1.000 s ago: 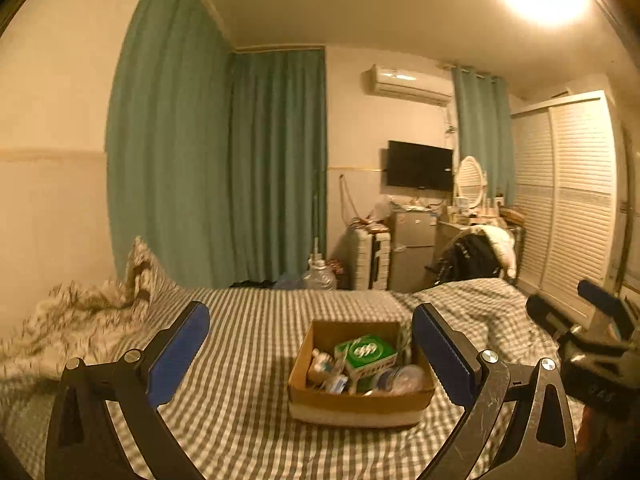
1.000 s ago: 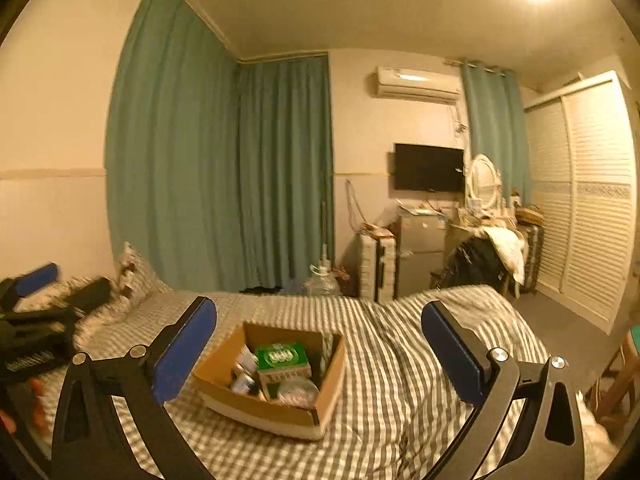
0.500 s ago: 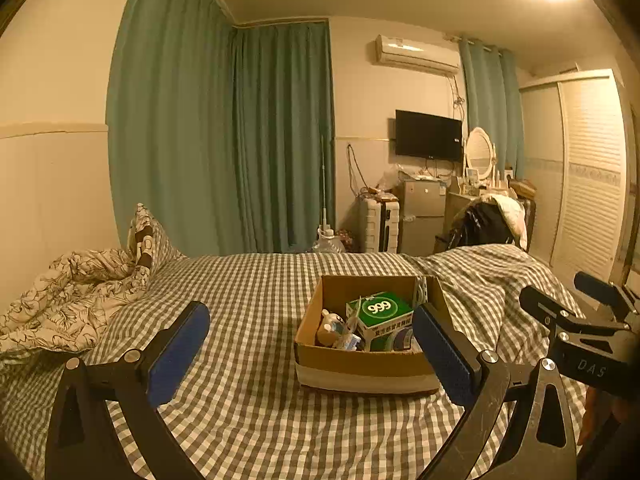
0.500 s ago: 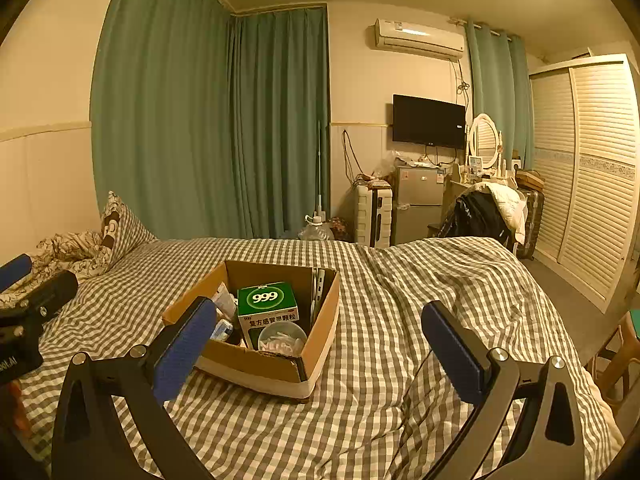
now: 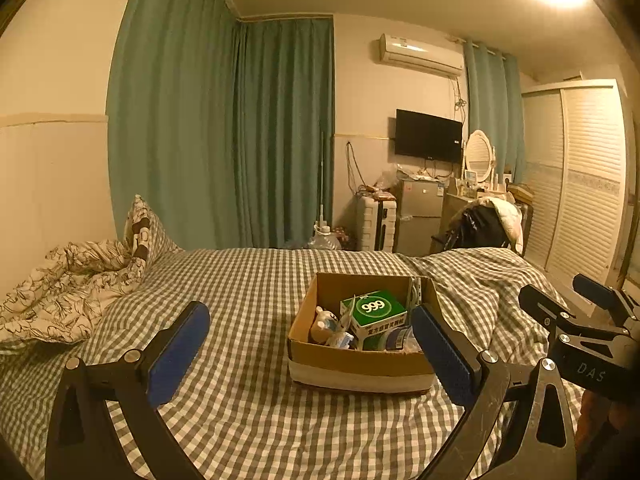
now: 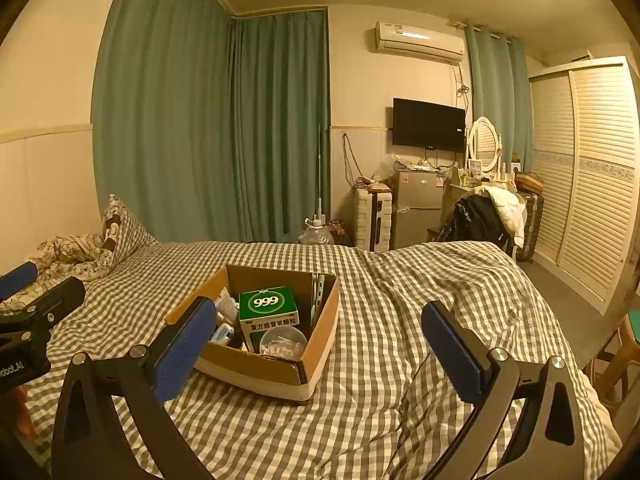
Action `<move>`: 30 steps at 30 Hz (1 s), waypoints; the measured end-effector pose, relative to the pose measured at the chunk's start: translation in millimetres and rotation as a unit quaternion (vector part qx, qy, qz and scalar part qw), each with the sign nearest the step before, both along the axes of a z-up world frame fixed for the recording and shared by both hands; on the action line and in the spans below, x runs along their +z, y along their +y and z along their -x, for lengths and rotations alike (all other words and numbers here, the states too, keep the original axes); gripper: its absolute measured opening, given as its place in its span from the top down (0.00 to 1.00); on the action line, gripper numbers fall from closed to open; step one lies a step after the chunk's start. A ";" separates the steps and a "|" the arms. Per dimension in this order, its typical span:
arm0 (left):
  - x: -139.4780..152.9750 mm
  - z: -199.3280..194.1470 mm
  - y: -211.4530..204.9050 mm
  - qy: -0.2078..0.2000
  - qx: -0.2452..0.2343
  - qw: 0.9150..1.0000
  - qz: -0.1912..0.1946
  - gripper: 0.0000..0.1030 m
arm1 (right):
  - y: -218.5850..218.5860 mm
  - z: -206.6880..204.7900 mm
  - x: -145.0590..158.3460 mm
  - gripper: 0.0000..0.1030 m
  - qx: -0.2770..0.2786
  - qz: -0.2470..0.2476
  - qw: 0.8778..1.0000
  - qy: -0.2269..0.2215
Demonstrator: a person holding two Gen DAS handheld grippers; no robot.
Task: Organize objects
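An open cardboard box [image 5: 360, 360] [image 6: 316, 344] sits on the checked bed [image 5: 248, 320] [image 6: 400, 300]. Inside it stand a green "999" medicine box [image 5: 374, 310] [image 6: 268, 308], a small bottle [image 5: 320, 322], a round clear tub [image 6: 282, 344] and other small items. My left gripper [image 5: 310, 346] is open and empty, held above the bed in front of the box. My right gripper [image 6: 318, 340] is open and empty, just right of the box; it also shows at the right edge of the left wrist view [image 5: 580, 316]. The left gripper shows at the left edge of the right wrist view [image 6: 32, 300].
A crumpled floral quilt [image 5: 68, 280] and a pillow [image 5: 140, 224] lie at the bed's left. Beyond the bed are green curtains [image 5: 240, 140], a water jug [image 5: 324, 240], a suitcase [image 5: 374, 224], a small fridge [image 5: 418, 216], a chair with clothes [image 5: 484, 224] and a wardrobe [image 5: 580, 180].
Both views have tilted down and moved closer to the bed; the box now looks larger and higher in both. Both grippers stay open.
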State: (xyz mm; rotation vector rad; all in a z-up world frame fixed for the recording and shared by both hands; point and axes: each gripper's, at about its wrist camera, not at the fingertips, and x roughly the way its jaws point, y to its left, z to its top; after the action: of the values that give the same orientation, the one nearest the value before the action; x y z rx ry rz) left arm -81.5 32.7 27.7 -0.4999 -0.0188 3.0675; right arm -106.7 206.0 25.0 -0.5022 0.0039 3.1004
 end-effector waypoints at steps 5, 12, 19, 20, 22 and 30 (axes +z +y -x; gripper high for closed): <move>-0.3 -0.5 2.2 0.000 0.002 1.000 0.007 0.00 | 0.1 -0.6 0.6 0.00 -0.001 0.000 1.000 0.000; -2.7 0.7 2.1 -0.005 0.002 1.000 0.004 0.00 | -0.5 -0.4 0.5 0.00 0.001 -0.002 1.000 -0.004; -3.2 -0.8 3.3 -0.009 -0.003 1.000 -0.001 0.00 | -4.1 0.2 -0.5 0.00 0.004 -0.003 1.000 -0.005; -2.8 -0.6 3.0 -0.009 -0.003 1.000 -0.001 0.00 | -4.7 0.3 -0.9 0.00 0.005 -0.004 1.000 -0.006; -2.7 -0.3 3.0 -0.010 -0.002 1.000 0.001 0.00 | -5.3 1.0 -1.5 0.00 0.005 -0.005 1.000 -0.006; -3.9 1.1 -0.6 -0.015 0.000 1.000 -0.002 0.00 | -5.6 2.0 -2.2 0.00 0.005 -0.004 1.000 -0.007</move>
State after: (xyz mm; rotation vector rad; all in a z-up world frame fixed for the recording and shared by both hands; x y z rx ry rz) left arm -82.6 32.1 23.8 -0.5446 -0.0259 3.0594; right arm -108.7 200.4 22.8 -0.5239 -0.0123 3.1053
